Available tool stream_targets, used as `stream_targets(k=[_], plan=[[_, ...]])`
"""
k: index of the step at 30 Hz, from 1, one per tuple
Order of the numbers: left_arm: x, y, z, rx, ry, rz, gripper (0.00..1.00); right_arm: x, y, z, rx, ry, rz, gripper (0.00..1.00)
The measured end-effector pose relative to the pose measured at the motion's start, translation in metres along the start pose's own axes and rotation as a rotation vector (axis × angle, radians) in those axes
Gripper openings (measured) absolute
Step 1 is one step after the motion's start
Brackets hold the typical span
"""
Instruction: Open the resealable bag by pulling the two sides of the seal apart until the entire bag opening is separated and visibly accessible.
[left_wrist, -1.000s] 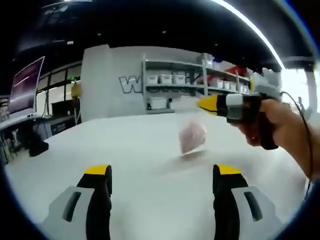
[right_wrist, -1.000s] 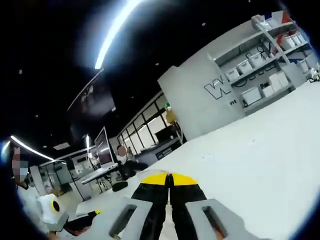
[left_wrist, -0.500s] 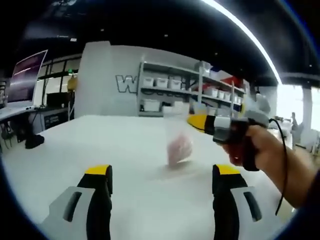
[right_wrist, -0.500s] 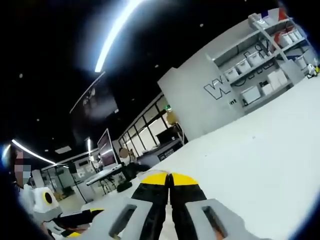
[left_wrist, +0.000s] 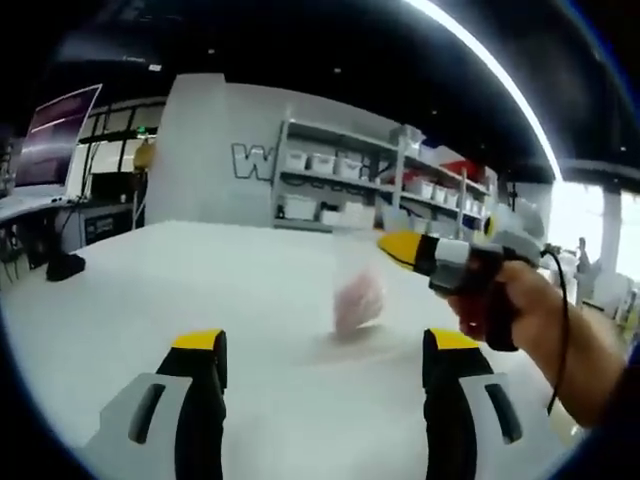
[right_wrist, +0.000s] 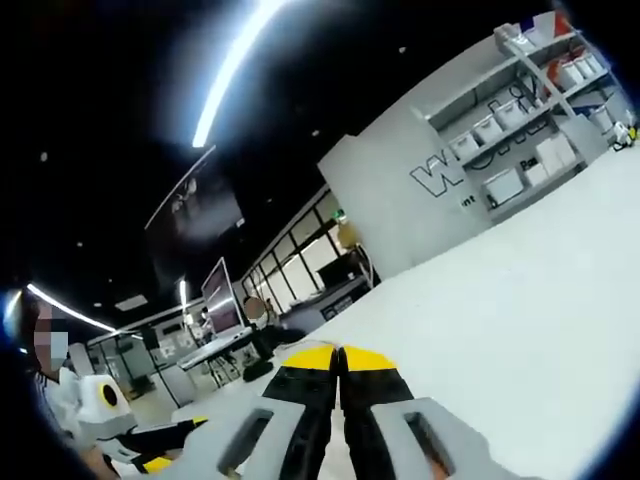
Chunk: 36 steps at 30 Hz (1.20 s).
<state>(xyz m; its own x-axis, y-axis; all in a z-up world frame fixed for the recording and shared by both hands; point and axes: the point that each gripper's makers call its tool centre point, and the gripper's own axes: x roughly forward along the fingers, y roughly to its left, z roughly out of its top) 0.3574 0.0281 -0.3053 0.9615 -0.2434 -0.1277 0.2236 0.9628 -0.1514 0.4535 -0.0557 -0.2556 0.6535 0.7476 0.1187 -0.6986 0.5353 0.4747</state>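
Gripping advice: approach the bag (left_wrist: 358, 303) on the table (left_wrist: 250, 300) slowly, pinching one seal side.
Left gripper (left_wrist: 322, 350): jaws wide apart, holding nothing.
Right gripper (right_wrist: 339, 358): jaws pressed together, nothing visible between.

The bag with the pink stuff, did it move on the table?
Cannot tell. The blurry bag stays beside the right tongs in front of the shelves; the whole left gripper view shifted, so that is camera motion.

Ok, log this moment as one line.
left gripper open | right gripper shut on bag top | bag hanging above table | seal unopened
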Motion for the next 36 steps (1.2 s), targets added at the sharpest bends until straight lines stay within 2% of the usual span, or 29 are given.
stream_targets(k=[14, 23, 36], plan=[[-0.003, -0.009, 0.001, -0.028, -0.005, -0.031, 0.75, -0.006, 0.006, -0.002, 0.009, 0.009, 0.018, 0.00], [-0.005, -0.007, -0.001, -0.027, -0.006, -0.022, 0.74, -0.009, 0.011, -0.003, 0.009, 0.007, 0.027, 0.00], [-0.011, -0.008, -0.004, -0.030, -0.002, -0.023, 0.73, -0.016, 0.028, -0.006, 0.015, 0.009, 0.060, 0.00]])
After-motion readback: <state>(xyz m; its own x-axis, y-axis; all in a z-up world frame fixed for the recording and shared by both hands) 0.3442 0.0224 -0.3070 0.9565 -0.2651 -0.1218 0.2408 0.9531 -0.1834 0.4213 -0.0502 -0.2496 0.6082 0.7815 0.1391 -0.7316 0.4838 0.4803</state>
